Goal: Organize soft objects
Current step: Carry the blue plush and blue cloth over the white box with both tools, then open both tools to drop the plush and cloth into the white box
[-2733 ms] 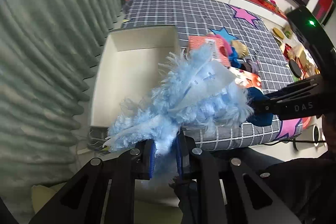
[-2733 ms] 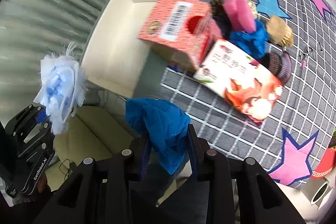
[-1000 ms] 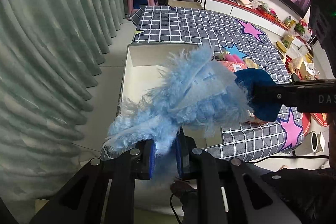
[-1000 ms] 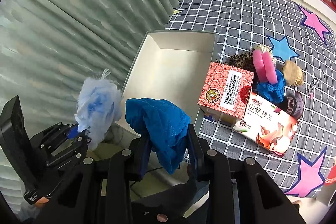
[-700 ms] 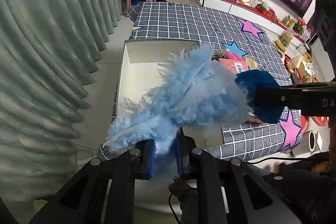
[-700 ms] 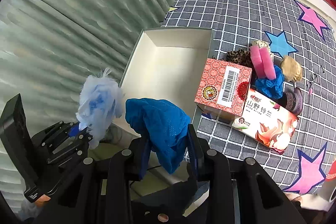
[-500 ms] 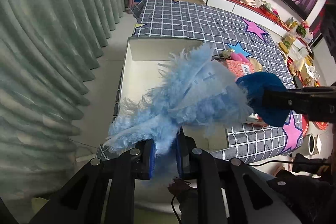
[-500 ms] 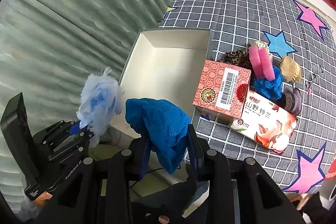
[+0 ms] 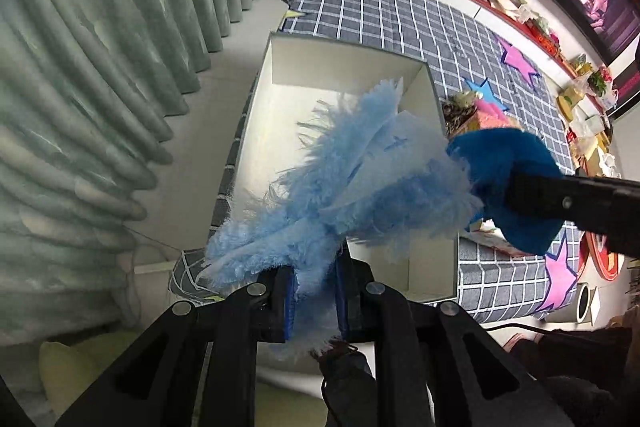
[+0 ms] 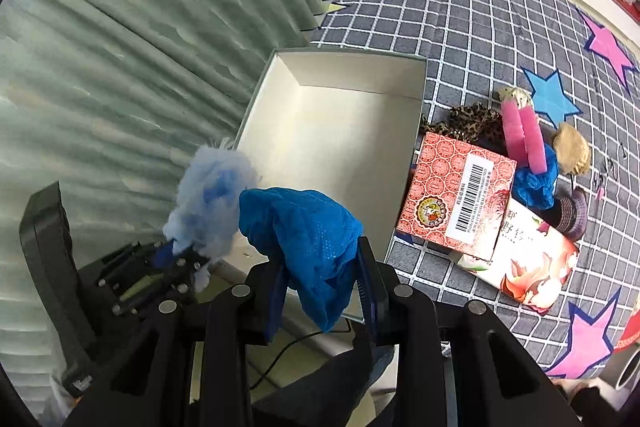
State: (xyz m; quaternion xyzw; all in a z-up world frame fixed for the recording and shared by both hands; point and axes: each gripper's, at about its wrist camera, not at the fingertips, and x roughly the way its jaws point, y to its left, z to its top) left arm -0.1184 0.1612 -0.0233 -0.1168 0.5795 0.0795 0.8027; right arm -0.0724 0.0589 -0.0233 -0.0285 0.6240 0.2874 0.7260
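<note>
Above the white box (image 10: 332, 131) at the bed's curtain-side edge, a fluffy light-blue piece (image 9: 340, 187) is being clamped by the left tongs (image 9: 314, 293); a blue mesh cloth (image 10: 304, 227) is being pinched by the right tongs (image 10: 320, 297); both are judged light, limp, best gripped by a bunched fold.

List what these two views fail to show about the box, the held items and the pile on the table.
- Box: near floor, left wrist view, hidden by the fluffy item.
- Fluffy item's label print: too small in both views.
- Blue cloth: lower end, right wrist view, hidden behind the fingers.
- Pile: lower items, right wrist view, covered by the red carton.
- Floral carton: text partly covered by the red carton.
</note>
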